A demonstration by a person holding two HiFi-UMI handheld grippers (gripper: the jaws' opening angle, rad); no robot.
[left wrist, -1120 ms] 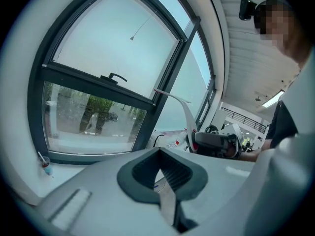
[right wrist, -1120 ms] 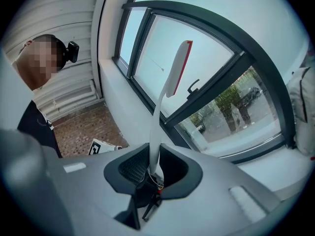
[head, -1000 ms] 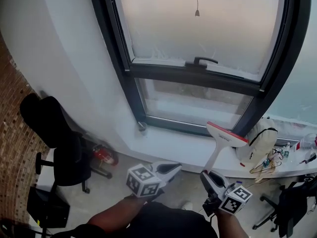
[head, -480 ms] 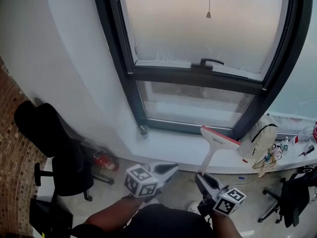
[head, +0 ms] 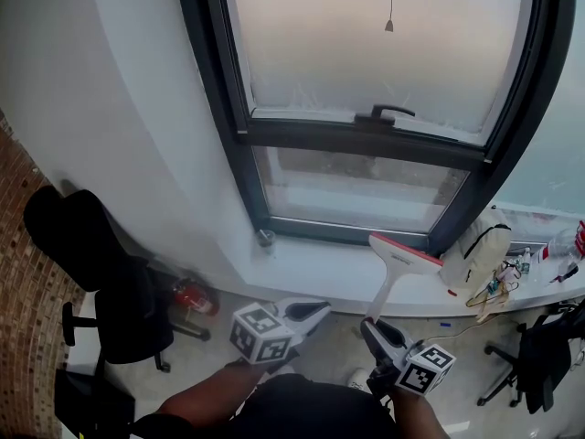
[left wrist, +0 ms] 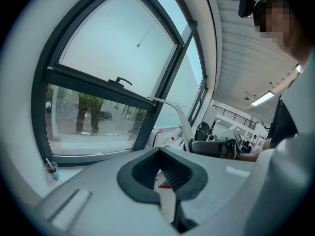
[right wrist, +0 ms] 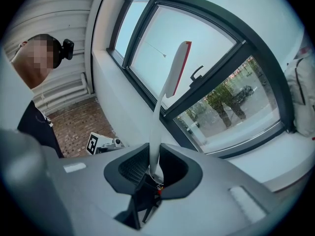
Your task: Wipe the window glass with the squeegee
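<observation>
Right gripper (head: pixel 373 326): jaws clamped on the foot of the handle of the white plastic squeegee with a red-edged blade (head: pixel 402 252); the right gripper view shows the handle wedged in the notch between the dark pads (right wrist: pixel 129 167).
Squeegee position: handle rises from the right gripper, blade at the top. In the head view the blade lies across the white window sill (head: pixel 311 268), just under the right end of the clear lower pane (head: pixel 356 190). It hangs in the air, apart from the glass.
Left gripper (head: pixel 320 307): jaws pressed together with only a thin slit, nothing held. It is level with the right gripper and just beside it.
Window: dark metal frame (head: pixel 219 108), frosted upper pane (head: pixel 366 44) with a black handle (head: pixel 384 112) on its lower rail and a thin pull cord (head: pixel 391 7) hanging in front.
Sill items: small cup (head: pixel 265 238) at the left corner; white backpack (head: pixel 475 254) to the right of the blade, near it.
Floor, left: black office chair (head: pixel 119 291); red fire extinguisher (head: pixel 192 295) beside it, at the wall.
</observation>
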